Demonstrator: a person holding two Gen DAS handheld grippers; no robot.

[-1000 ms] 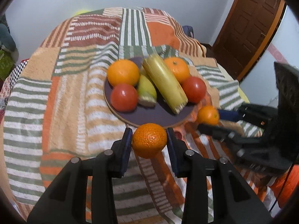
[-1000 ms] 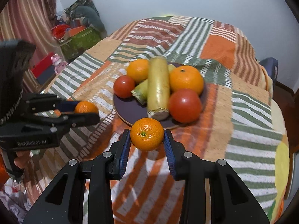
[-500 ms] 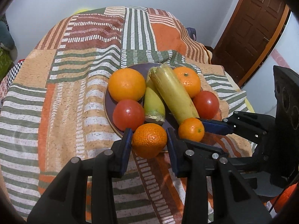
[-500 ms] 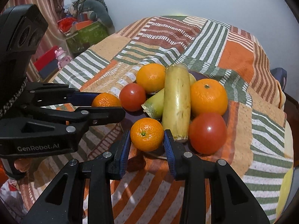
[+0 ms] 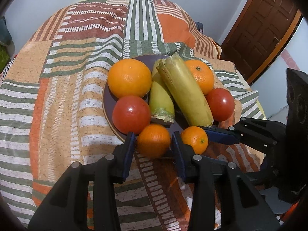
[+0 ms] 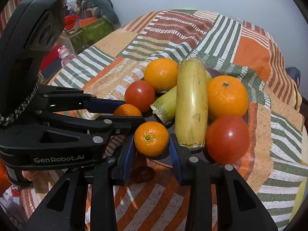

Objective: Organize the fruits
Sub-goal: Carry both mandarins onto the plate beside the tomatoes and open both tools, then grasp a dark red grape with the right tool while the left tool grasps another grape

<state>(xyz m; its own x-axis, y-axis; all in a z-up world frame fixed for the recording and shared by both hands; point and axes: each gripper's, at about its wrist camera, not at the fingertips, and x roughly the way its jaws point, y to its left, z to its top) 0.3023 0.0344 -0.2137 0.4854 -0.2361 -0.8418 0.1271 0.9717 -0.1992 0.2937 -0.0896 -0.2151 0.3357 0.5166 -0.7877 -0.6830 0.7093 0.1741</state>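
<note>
A dark plate (image 5: 105, 104) holds two oranges, two tomatoes and two yellow-green banana-like pieces. My left gripper (image 5: 153, 136) is at the plate's near rim with a mandarin (image 5: 153, 143) between its blue pads. Its jaws are opening; the fruit looks blurred and a thin gap shows beside it. Just to its right, my right gripper (image 6: 151, 144) is shut on a second mandarin (image 6: 151, 134), held over the plate's front edge (image 6: 159, 160) beside the long banana-like piece (image 6: 190, 104). The second mandarin (image 5: 194, 139) also shows in the left wrist view.
A striped patchwork cloth (image 5: 63, 88) covers the round table. A brown door (image 5: 261, 30) stands at the back right. Boxes and soft toys (image 6: 90, 28) are piled off the table's left side. A small dark red thing (image 6: 142, 171) lies on the cloth under the right gripper.
Both grippers have come forward and down with their mandarins, from the cloth in front to the plate's near rim, side by side. The left mandarin now looks blurred between the pads.
</note>
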